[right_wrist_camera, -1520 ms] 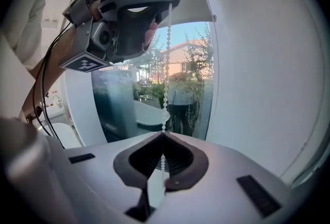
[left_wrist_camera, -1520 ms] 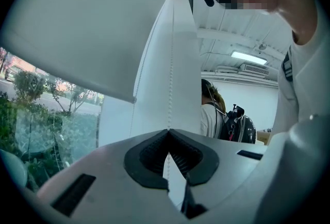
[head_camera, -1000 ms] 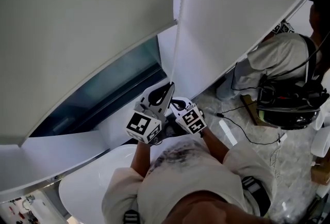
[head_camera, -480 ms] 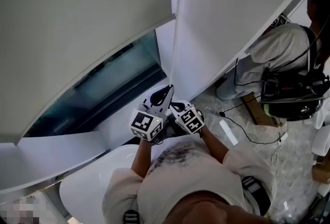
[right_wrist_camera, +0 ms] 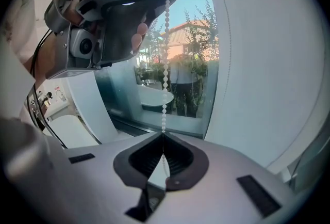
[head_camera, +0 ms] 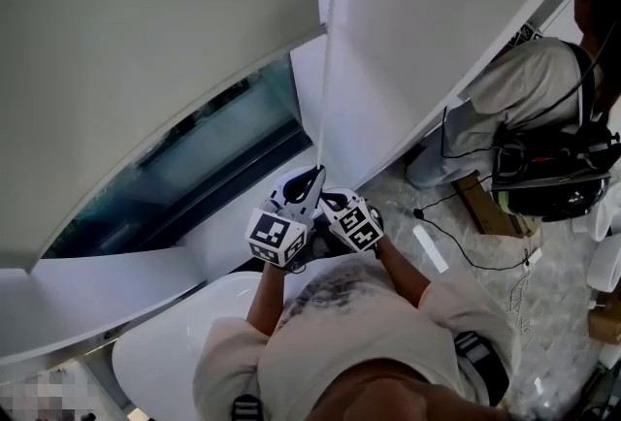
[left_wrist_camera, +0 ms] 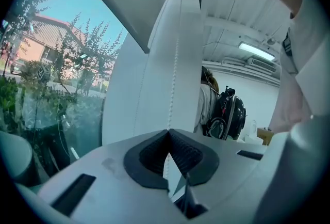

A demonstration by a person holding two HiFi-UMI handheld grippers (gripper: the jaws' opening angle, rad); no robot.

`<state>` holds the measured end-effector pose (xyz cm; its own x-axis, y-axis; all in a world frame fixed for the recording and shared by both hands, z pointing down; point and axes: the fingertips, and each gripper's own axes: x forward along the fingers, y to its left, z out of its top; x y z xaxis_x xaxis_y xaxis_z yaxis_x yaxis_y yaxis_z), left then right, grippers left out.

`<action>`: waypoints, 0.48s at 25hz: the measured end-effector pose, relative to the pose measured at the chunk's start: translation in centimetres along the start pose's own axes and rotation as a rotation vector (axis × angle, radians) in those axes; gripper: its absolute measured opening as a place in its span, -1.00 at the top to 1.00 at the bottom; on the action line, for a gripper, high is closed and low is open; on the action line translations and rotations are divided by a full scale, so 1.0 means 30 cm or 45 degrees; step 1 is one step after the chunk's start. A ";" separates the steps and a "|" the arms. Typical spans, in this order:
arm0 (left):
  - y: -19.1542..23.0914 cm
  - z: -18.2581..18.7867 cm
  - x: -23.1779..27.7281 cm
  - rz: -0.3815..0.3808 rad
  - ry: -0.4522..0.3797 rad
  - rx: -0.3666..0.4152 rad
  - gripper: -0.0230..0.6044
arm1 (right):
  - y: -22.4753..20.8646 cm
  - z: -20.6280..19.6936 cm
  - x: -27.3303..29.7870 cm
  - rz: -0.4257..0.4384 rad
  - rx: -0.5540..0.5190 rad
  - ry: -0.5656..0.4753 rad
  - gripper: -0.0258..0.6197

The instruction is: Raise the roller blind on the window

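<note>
At the upper left of the head view, the roller blind [head_camera: 146, 50] hangs as a plain, pale grey sheet. Its straight bottom edge slants from the lower left up toward the top centre. Below that edge a strip of dark, blue-tinted window [head_camera: 194, 157] glass is uncovered, so the blind looks only partly raised, with most of the pane behind fabric.

At the centre, the white bead chain [head_camera: 325, 70] drops in a thin straight line from the top of the frame to the two grippers. The left gripper [head_camera: 312, 178] has its jaws pressed together on the chain. Just beside it, the right gripper [head_camera: 330, 201] is likewise clamped on the same strand, a little lower down. Each gripper's own view shows the beads running straight into the closed pads.

The step in hand appears to be hauling the chain down. It would go best as a steady pull along the chain's own line, not sideways, letting one gripper go to reach higher only while the other grips firmly. A slack or slanted chain might skip.

At the right, a second person [head_camera: 529, 118] with a backpack stands well apart.
</note>
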<state>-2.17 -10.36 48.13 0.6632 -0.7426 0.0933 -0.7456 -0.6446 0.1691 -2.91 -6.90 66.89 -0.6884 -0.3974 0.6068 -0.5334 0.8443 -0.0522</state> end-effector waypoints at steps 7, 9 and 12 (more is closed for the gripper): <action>-0.010 0.022 -0.001 0.004 -0.012 0.032 0.90 | -0.003 0.065 -0.048 -0.030 -0.050 -0.102 0.72; -0.007 0.024 -0.002 0.007 -0.016 0.031 0.90 | -0.004 0.098 -0.072 -0.029 -0.043 -0.137 0.70; 0.004 0.020 -0.003 0.016 -0.022 0.022 0.90 | -0.003 0.125 -0.103 -0.016 -0.026 -0.171 0.48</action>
<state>-2.36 -10.49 47.54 0.6525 -0.7537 0.0785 -0.7551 -0.6380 0.1509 -2.57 -7.09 62.03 -0.7422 -0.4511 0.4955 -0.5328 0.8457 -0.0281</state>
